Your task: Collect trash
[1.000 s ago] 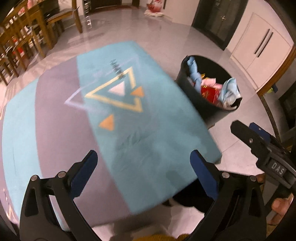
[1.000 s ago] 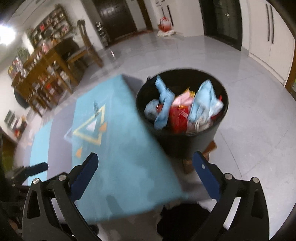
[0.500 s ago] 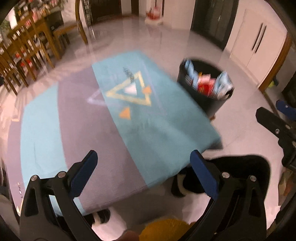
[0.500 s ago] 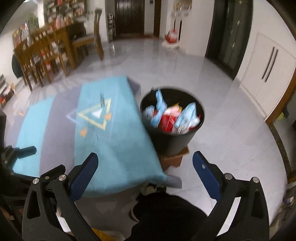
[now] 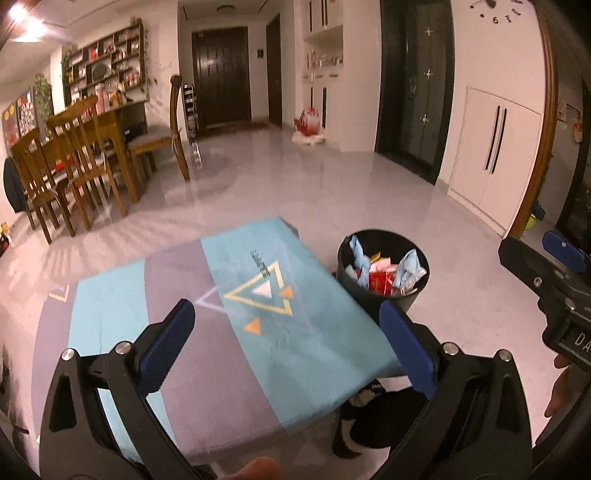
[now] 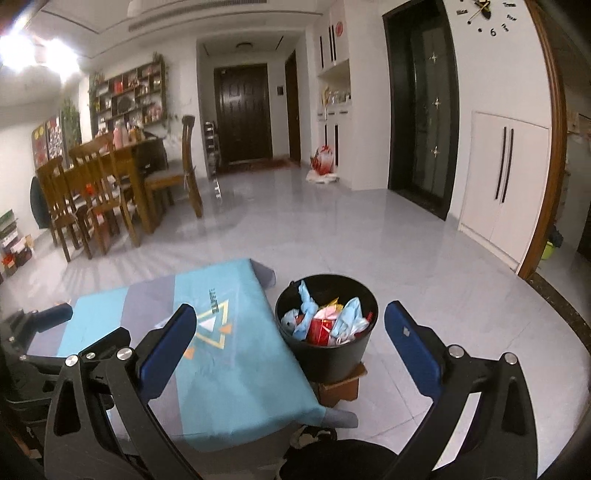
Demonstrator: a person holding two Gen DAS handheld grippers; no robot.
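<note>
We begin with the room: compared with a second ago, both cameras have swung up and drawn back, so the grey tiled floor (image 6: pixel 369 236), the dark door (image 6: pixel 243 110) at the top centre and the wooden dining chairs (image 5: pixel 74 166) at the left now fill the upper half of each frame, where before we looked almost straight down at cloth and bin. We judge this to mean the collecting is finished, or nearly so, and we are stepping away.

The tabletop (image 5: pixel 147 332), covered in a teal and grey cloth, sits at lower centre in both views, and we see no loose litter on it. It looks smaller than it did half a second ago.

The black bin (image 6: pixel 328 358) stands just right of the tabletop on a small cardboard box (image 6: pixel 341 386). The trash (image 6: pixel 325 321), blue, pink and red wrappers, lies heaped inside it, near the rim.

The left tool (image 5: pixel 288 343) has its blue pads spread wide with nothing between them; the right tool (image 6: pixel 291 345) is equally wide and empty. The right tool also shows at the right edge of the left view.

For writing, a "6" and part of a wall clock (image 6: pixel 484 14) sit at the upper right, and white letters "DA" show on the right tool's body. The dark print on the cloth above the triangle motif is too blurred to read.
</note>
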